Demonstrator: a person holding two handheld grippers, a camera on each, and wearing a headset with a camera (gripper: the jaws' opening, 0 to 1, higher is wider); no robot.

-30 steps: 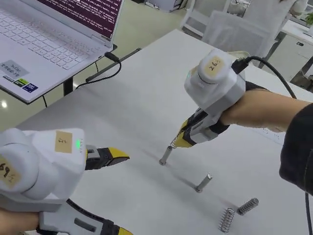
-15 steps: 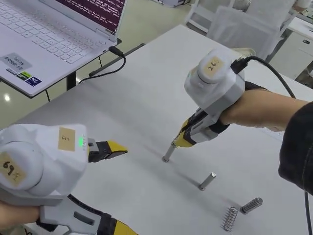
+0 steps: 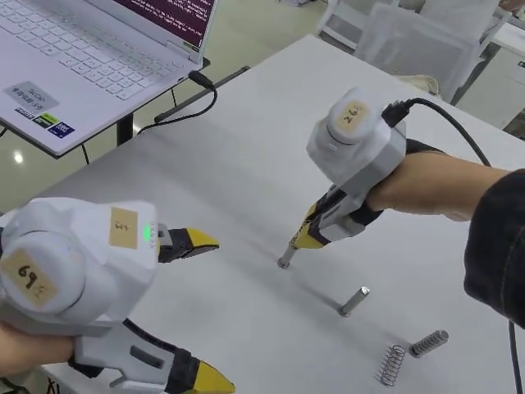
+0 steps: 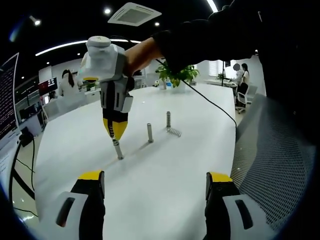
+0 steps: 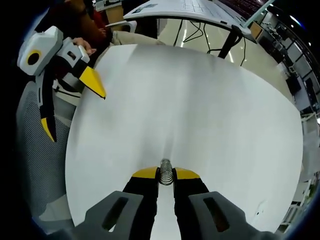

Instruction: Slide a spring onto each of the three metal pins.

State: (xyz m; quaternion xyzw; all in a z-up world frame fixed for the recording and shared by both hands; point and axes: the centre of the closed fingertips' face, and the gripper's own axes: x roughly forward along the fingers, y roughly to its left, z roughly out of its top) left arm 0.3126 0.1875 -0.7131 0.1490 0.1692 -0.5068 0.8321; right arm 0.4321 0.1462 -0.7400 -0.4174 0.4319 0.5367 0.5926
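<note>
My right gripper (image 3: 302,239) is shut on a small metal spring (image 5: 166,171) and holds it tilted over the top of an upright metal pin (image 3: 285,261) on the white table (image 3: 246,172). In the left gripper view the spring (image 4: 114,140) sits between the yellow tips and the pin (image 4: 119,152). A second pin (image 3: 353,301) stands to the right of the first. Two loose springs (image 3: 394,364) (image 3: 428,343) lie beyond it near the table's edge. My left gripper (image 3: 201,312) hovers open at the lower left with nothing between its jaws.
An open laptop (image 3: 98,57) sits on a stand at the upper left, and its black cable (image 3: 193,103) runs onto the table. A black cable (image 3: 459,139) trails from the right gripper. White chairs (image 3: 394,41) stand past the table's far edge.
The head camera has drifted, shifting the whole picture. My right gripper has brought the spring slightly lower and closer onto the first pin. The left gripper has stayed open and nearly still.
</note>
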